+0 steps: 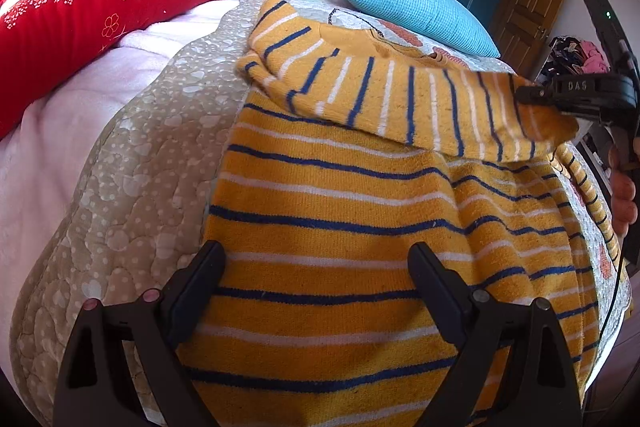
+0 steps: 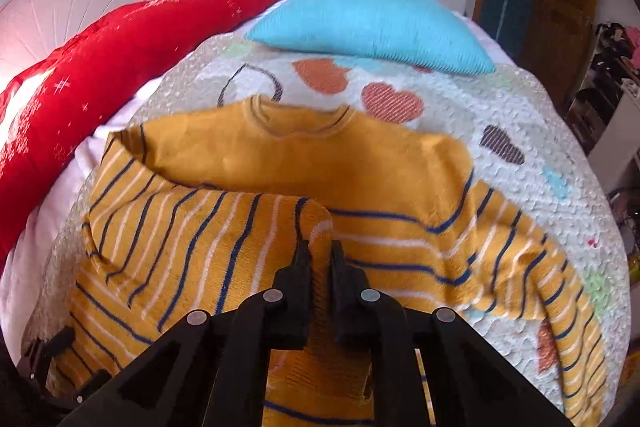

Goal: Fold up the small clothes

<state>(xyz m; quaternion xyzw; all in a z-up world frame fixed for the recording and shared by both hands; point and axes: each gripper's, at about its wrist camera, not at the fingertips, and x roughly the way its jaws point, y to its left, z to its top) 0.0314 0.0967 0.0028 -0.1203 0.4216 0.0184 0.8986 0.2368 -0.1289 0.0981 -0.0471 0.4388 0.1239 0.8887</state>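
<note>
A small yellow sweater (image 2: pixel 360 167) with blue and white stripes lies on a quilted bed cover (image 2: pixel 500 99), neck toward the pillows. Its left sleeve (image 1: pixel 400 95) is pulled across the body. My right gripper (image 2: pixel 319 247) is shut on the cuff end of that sleeve (image 2: pixel 316 223); it also shows in the left wrist view (image 1: pixel 532 95) at the right. My left gripper (image 1: pixel 316 255) is open and empty, fingers spread just above the sweater's lower body (image 1: pixel 320 227). The other sleeve (image 2: pixel 560 287) lies stretched out to the right.
A red pillow (image 1: pixel 100 11) lies along the left of the bed and a blue cushion (image 2: pixel 372 27) at the head. A pink sheet (image 1: pixel 60 147) shows beside the quilt. Wardrobe, door and cluttered shelves (image 2: pixel 612 75) stand beyond the bed.
</note>
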